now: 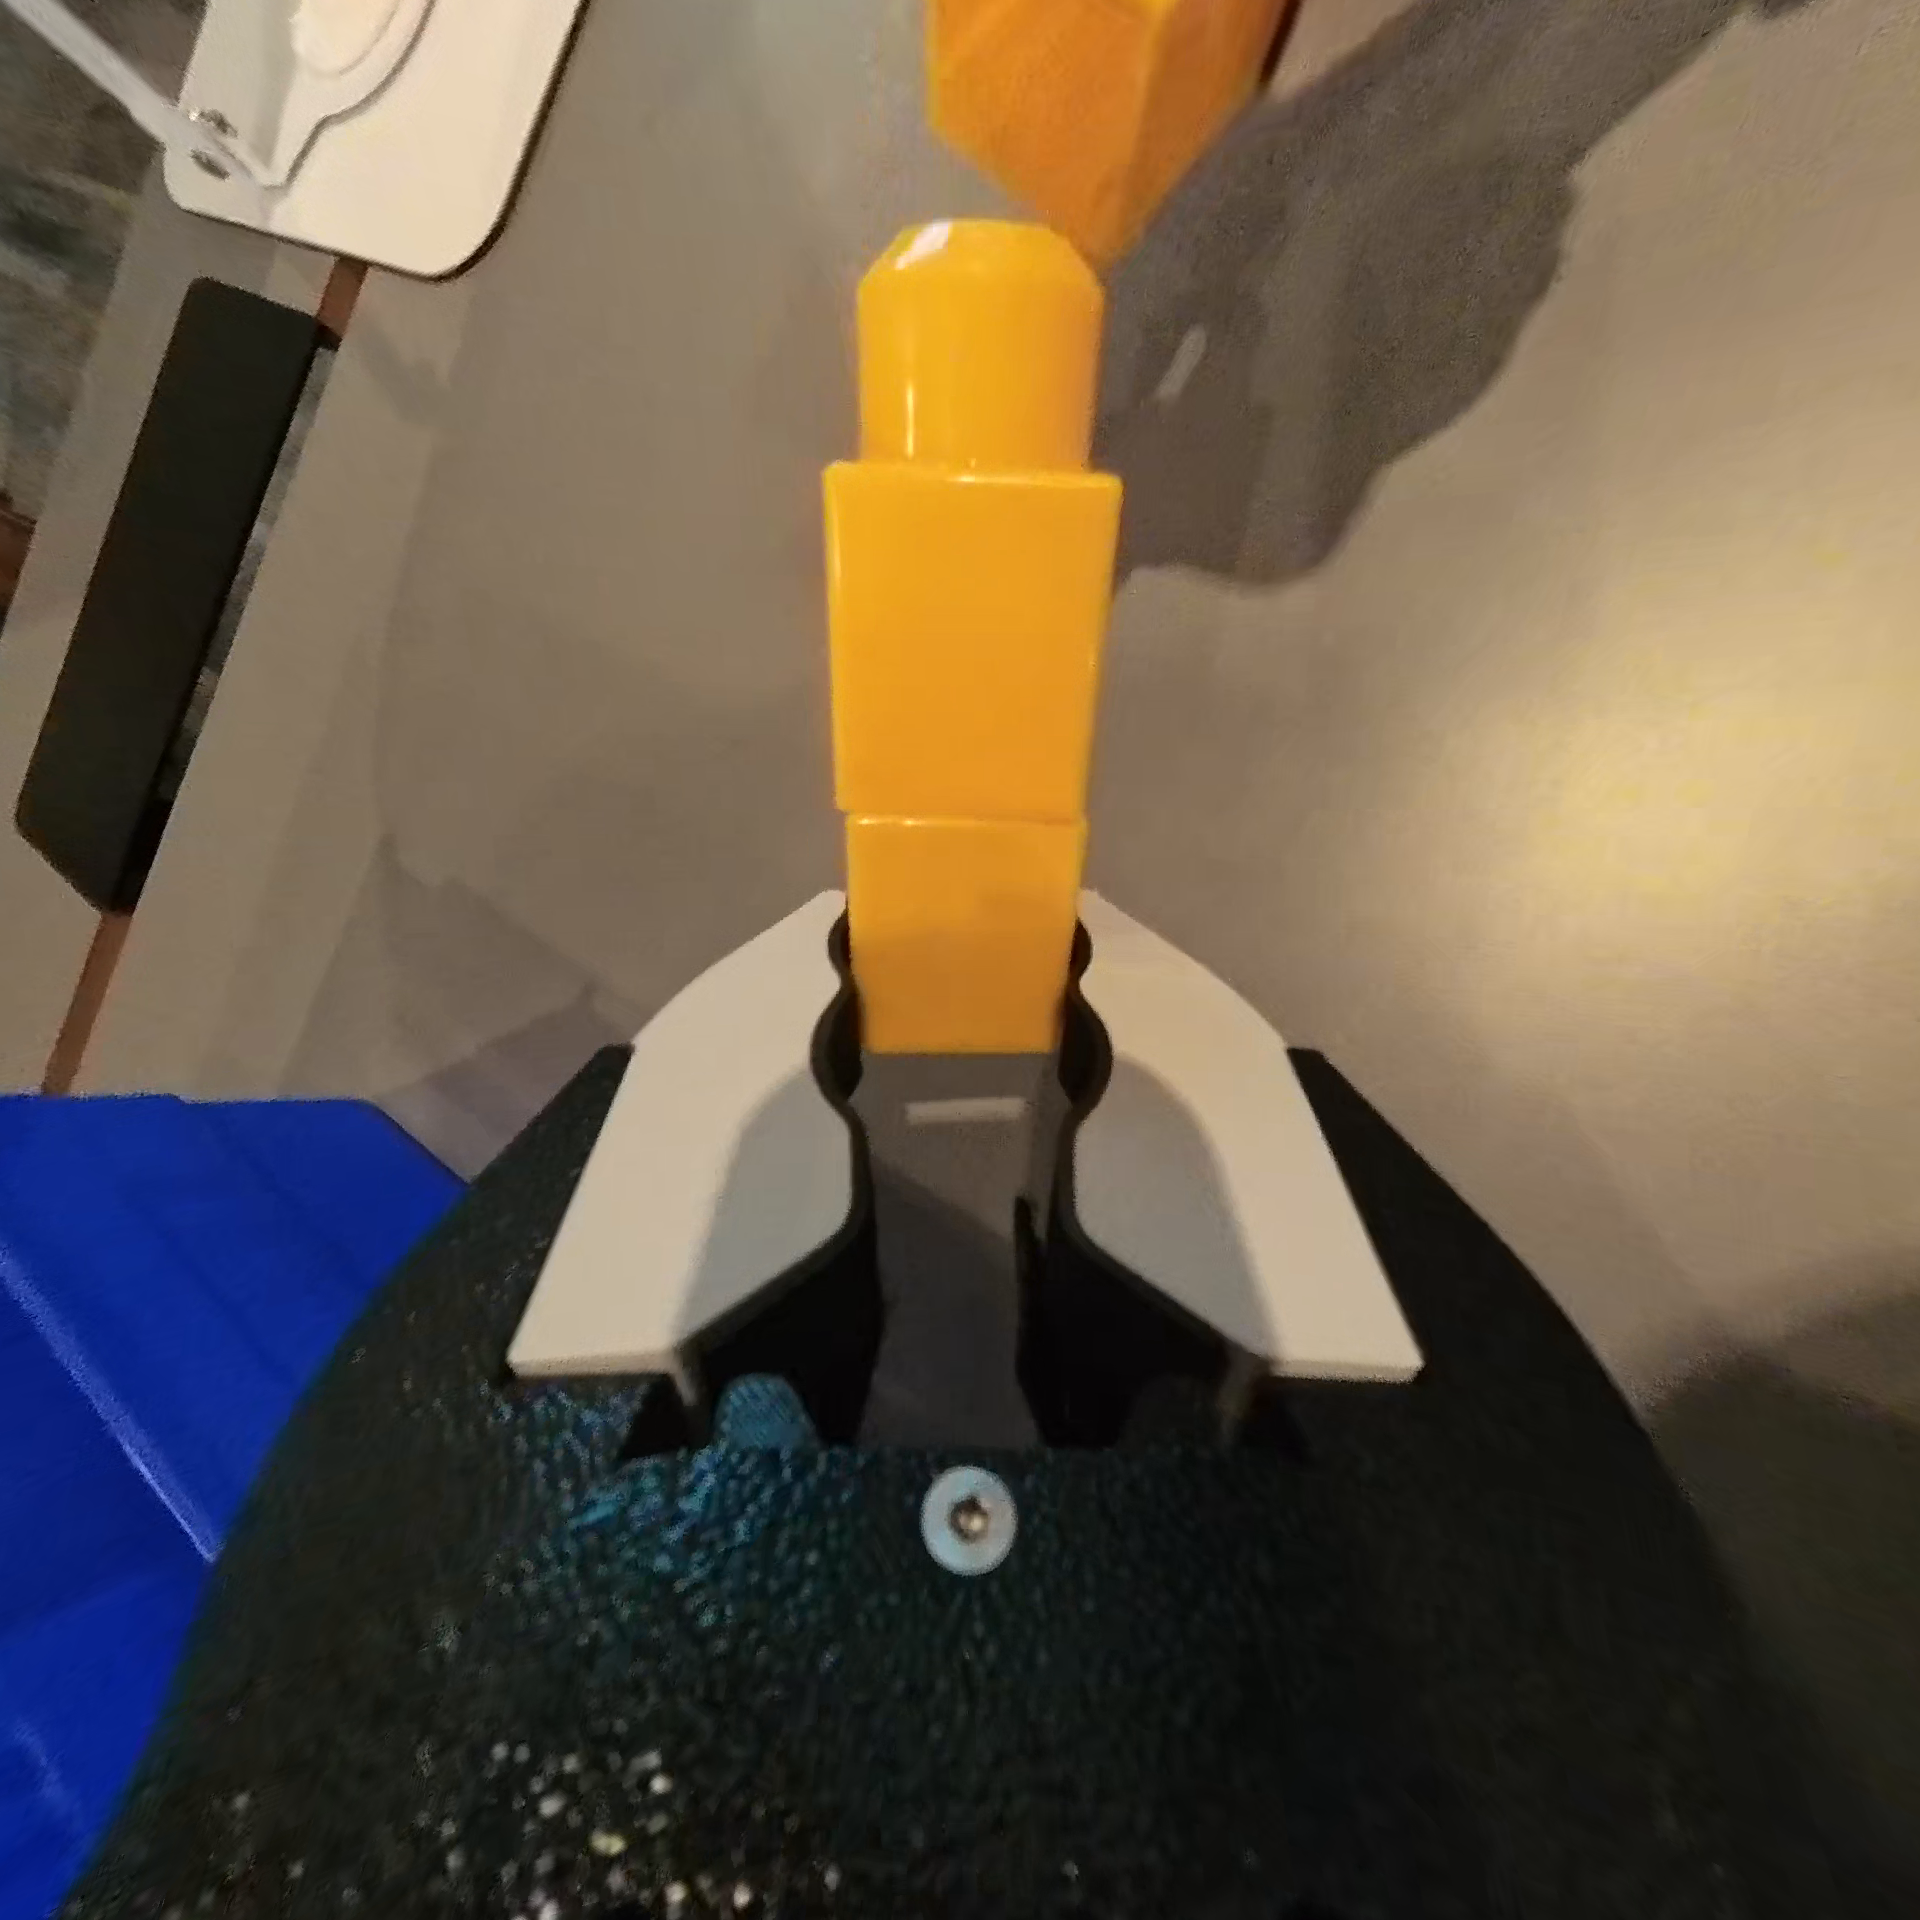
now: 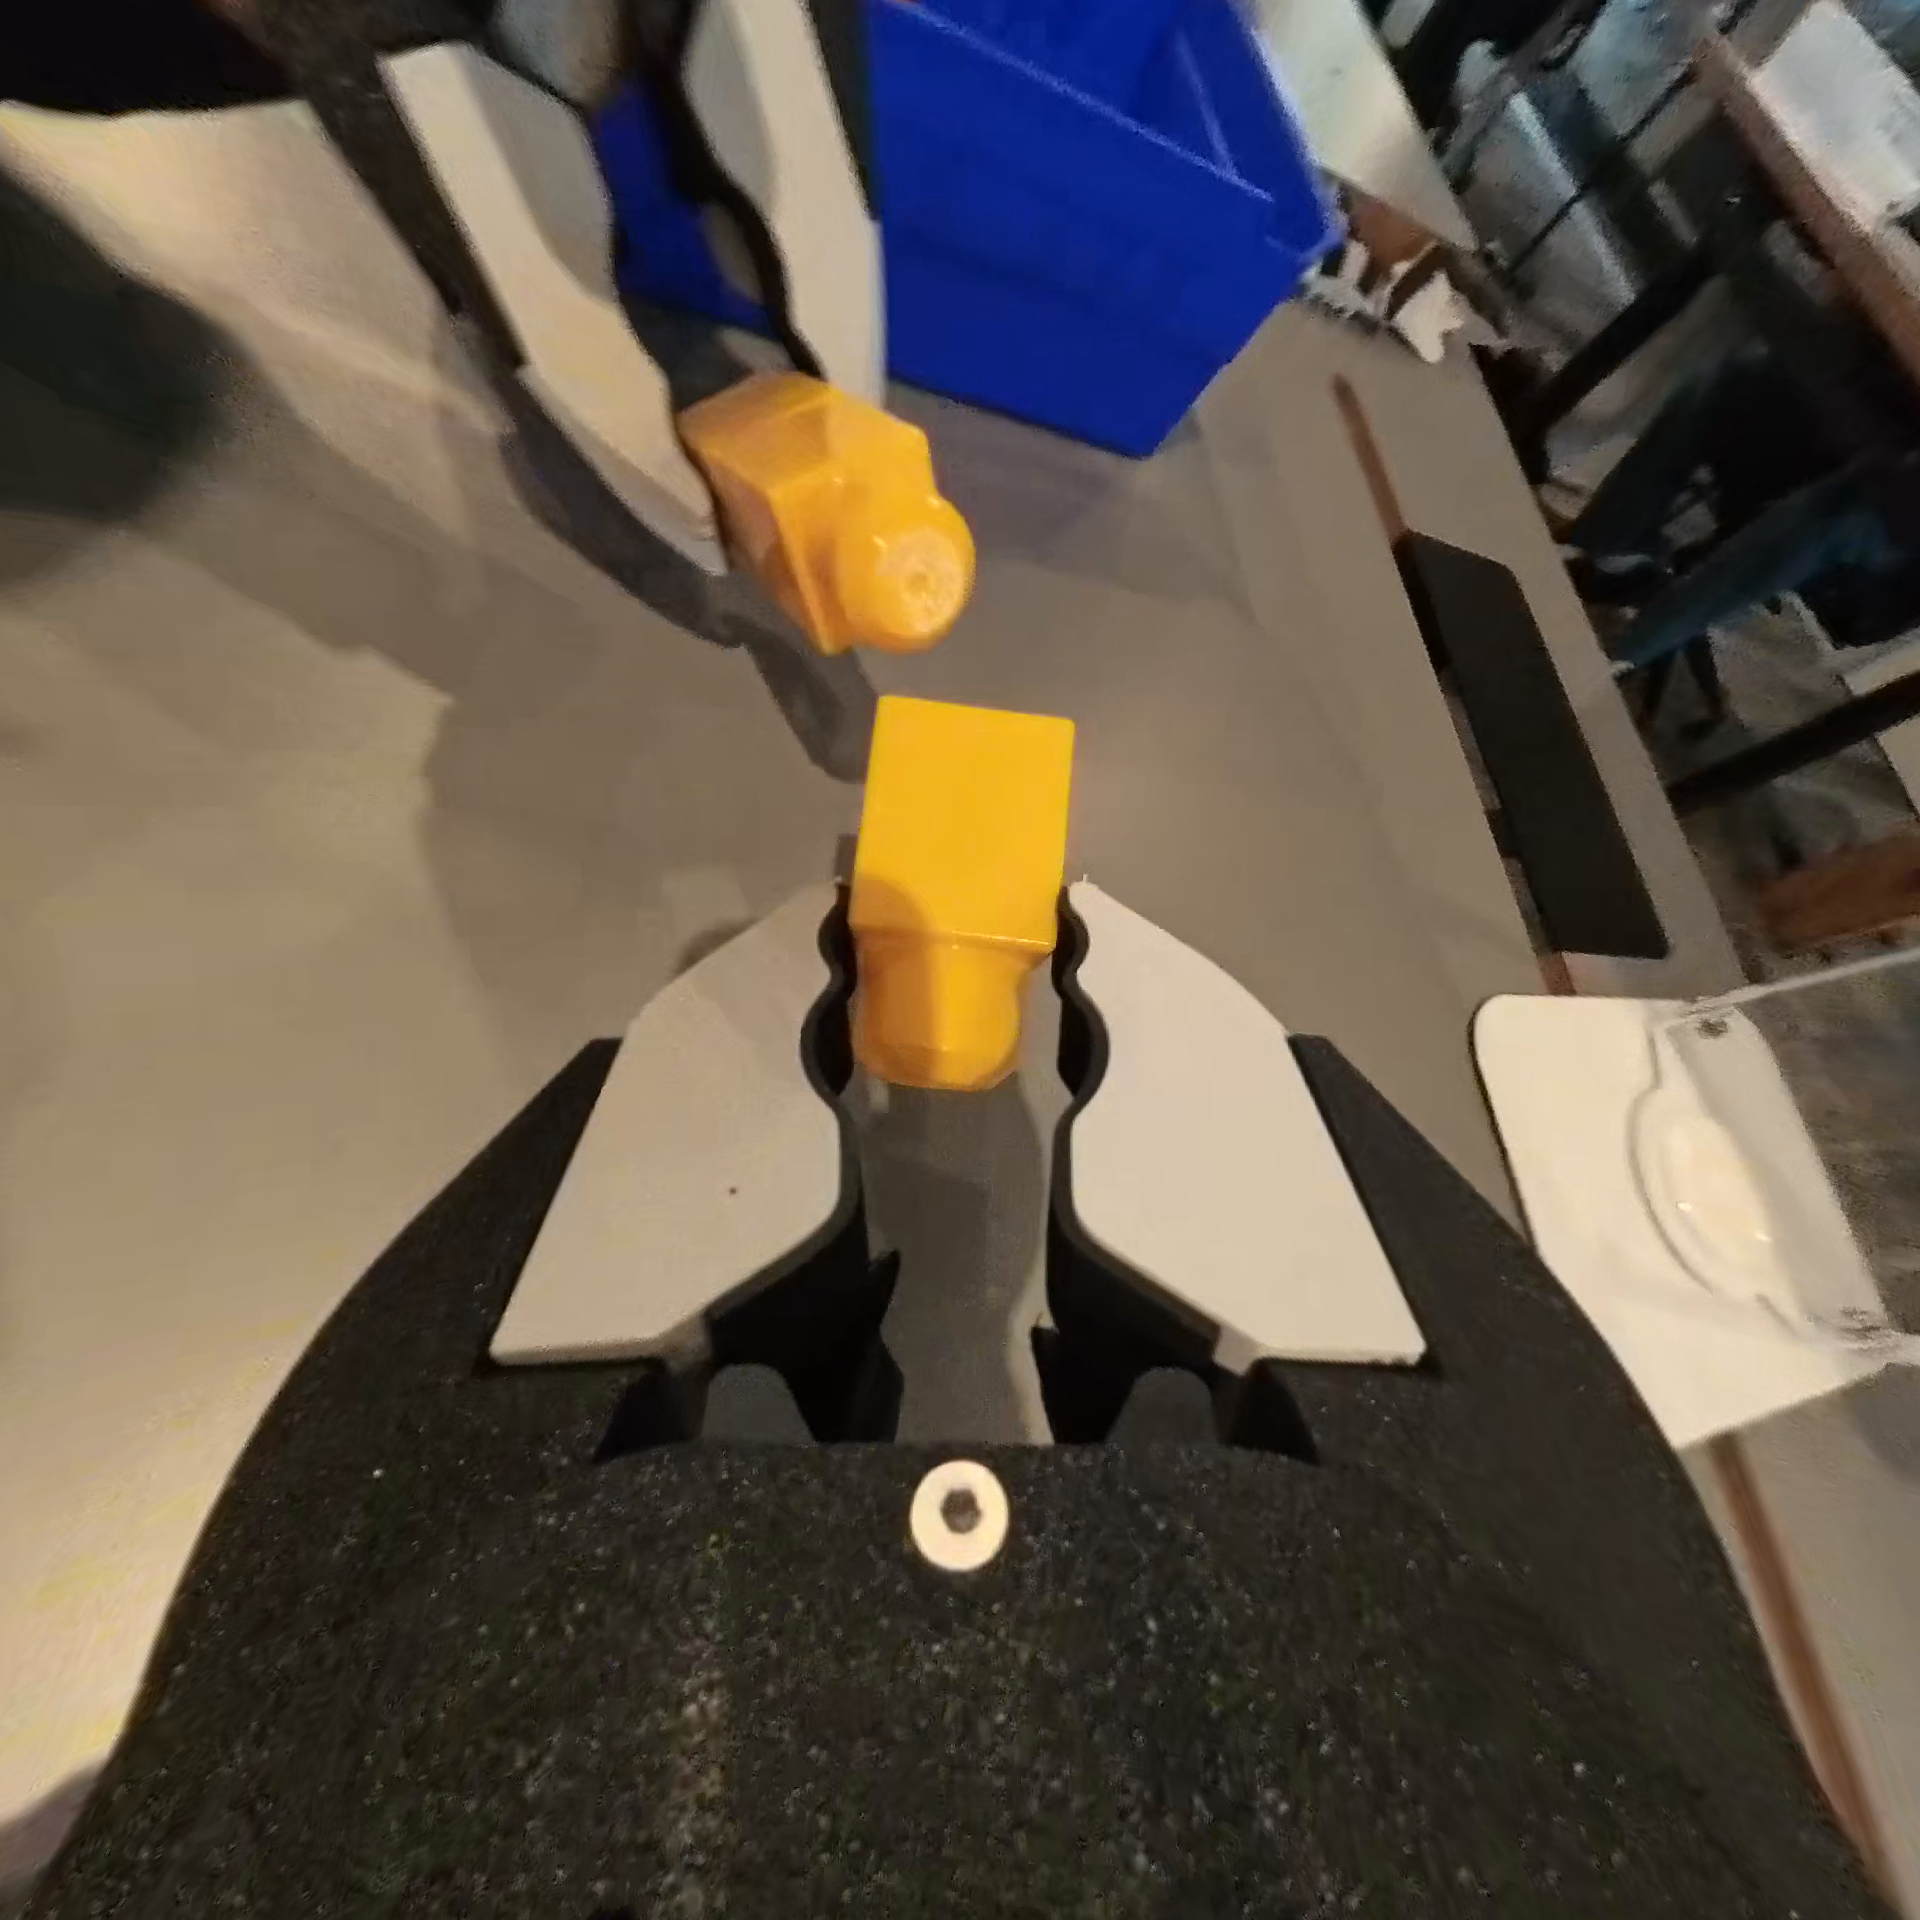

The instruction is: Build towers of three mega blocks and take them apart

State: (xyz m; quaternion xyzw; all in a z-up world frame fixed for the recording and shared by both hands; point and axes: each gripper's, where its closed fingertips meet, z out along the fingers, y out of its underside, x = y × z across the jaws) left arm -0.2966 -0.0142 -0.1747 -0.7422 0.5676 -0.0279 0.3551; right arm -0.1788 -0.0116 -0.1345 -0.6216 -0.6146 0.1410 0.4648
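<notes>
Left wrist view, blocks (image 1: 971,665) nearly touching

Two joined yellow blocks (image 1: 971,665) project forward from between the left fingers (image 1: 717,1039), stud outermost. A single yellow block (image 2: 961,831), seemingly stud-inward, sits between the right fingers (image 2: 1164,997).

Right claw (image 2: 958,935) clamped on a single yellow block (image 2: 966,821), stud end toward the camera, left claw (image 2: 764,416) beyond gripping a yellow two-block stack (image 2: 831,520), small gap between them, blue bin (image 2: 1060,249) behind on grey surface (image 2: 260,831)
</notes>
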